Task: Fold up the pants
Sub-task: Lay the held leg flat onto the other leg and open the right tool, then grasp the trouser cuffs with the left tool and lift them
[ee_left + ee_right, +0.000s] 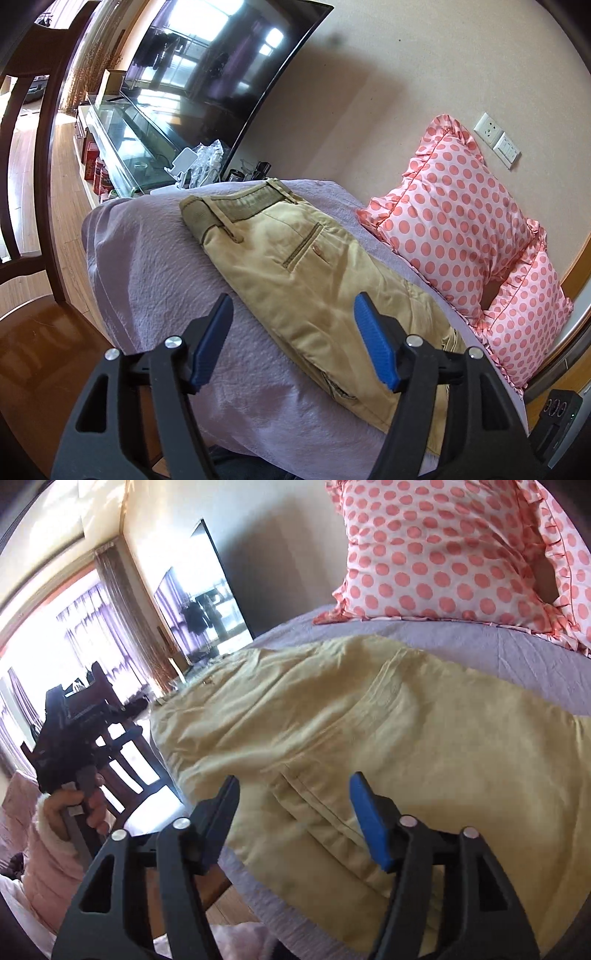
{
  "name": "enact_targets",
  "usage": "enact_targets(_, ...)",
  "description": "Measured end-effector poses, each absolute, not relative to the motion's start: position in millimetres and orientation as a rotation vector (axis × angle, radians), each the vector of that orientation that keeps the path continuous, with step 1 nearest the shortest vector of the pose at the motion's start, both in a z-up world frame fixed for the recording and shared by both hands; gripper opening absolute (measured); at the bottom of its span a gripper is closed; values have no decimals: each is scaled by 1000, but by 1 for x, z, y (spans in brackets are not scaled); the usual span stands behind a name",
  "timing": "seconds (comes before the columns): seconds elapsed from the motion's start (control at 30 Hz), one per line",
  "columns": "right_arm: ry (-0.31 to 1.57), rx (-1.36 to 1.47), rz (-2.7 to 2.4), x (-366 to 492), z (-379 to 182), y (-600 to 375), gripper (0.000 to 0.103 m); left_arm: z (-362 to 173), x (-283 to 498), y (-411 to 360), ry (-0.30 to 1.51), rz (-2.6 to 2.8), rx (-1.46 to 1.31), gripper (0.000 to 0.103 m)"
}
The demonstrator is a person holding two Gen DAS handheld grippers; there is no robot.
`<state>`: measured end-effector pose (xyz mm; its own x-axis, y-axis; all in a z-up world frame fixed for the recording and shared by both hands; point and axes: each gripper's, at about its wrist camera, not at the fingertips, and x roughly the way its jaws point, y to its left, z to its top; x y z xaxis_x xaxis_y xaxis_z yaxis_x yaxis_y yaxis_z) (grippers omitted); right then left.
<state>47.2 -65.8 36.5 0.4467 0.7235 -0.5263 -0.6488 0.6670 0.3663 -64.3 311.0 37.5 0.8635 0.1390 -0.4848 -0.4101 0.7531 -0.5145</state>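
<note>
Left wrist view first: my left tongs (293, 314) are spread wide, blue pads (375, 343) well apart, gripping nothing and touching nothing that I can make out. Straight ahead of them, the khaki pants (295, 266) lie flat on the lavender blanket (159, 258), waistband at the far end, back pocket facing up, legs running back under the right finger. Off to the right of the tongs, two pink polka-dot pillows (454, 218) lean against the wall. Far left ahead, a glass tank (125, 147) sits under the big dark TV (221, 66); what is inside it I cannot tell. A wooden chair (29, 122) stands at the far left.

Now the right wrist view: my right tongs (293, 794) are also wide open, empty, hovering just over the pants (351, 720); whether a fingertip brushes the cloth I cannot tell. The fabric fills the space ahead and to the right, a seam running between the fingers. A polka-dot pillow (443, 554) is beyond, upper right. Far left, I see the person's hand (77, 808) holding the left tongs (70, 731) by the grip.
</note>
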Motion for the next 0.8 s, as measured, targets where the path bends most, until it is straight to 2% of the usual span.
enact_targets(0.1, 782, 88, 814, 59, 26, -61, 68, 38, -60, 322, 423, 335, -666, 68)
enact_targets(0.5, 780, 198, 834, 66, 24, -63, 69, 24, -22, 353, 508, 443, -717, 68)
enact_targets(0.63, 776, 213, 850, 66, 24, -63, 71, 24, -6, 346, 531, 455, -701, 74)
enact_targets(0.7, 774, 221, 853, 67, 23, -63, 71, 24, 0, 345, 534, 448, -709, 74)
enact_targets(0.73, 771, 228, 856, 66, 23, -64, 71, 24, 1, 344, 529, 445, -719, 71)
enact_targets(0.77, 767, 237, 858, 67, 22, -65, 71, 22, 2, 344, 528, 427, -746, 59)
enact_targets(0.8, 764, 247, 859, 67, 22, -67, 71, 20, 0, 343, 521, 429, -767, 54)
